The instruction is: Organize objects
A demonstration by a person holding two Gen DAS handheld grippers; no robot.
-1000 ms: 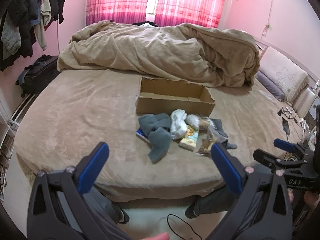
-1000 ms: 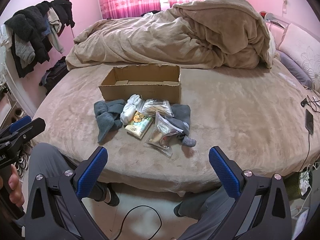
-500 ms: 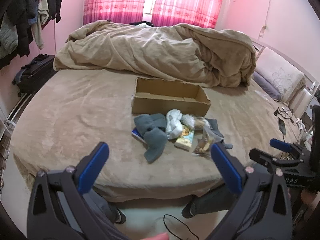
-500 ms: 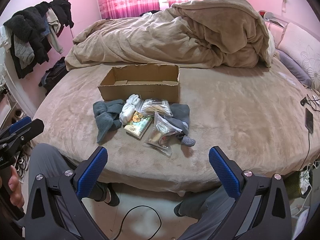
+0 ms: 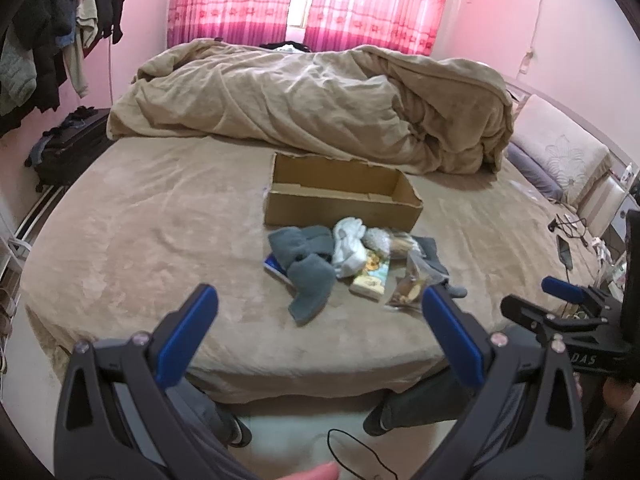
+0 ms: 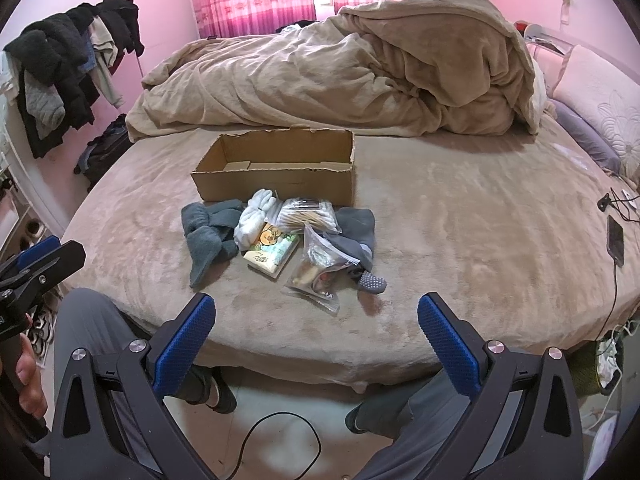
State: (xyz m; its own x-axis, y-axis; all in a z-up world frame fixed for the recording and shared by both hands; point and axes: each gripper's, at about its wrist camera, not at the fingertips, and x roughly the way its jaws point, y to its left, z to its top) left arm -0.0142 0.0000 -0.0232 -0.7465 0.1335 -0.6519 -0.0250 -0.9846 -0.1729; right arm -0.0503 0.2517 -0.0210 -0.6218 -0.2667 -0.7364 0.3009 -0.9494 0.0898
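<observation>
An open, empty cardboard box sits on the bed. In front of it lies a pile: grey socks, white socks, a yellow packet, clear plastic bags and a dark grey sock. My left gripper is open and empty, held off the bed's near edge. My right gripper is open and empty, also short of the pile.
A bunched tan duvet fills the back of the bed. Pillows lie at the right. Clothes hang at the left above a dark suitcase. A phone with cable lies at the right edge. My legs and a floor cable are below.
The left wrist view has drifted slightly left and back; the pile and box have not moved. Both grippers stay open.
</observation>
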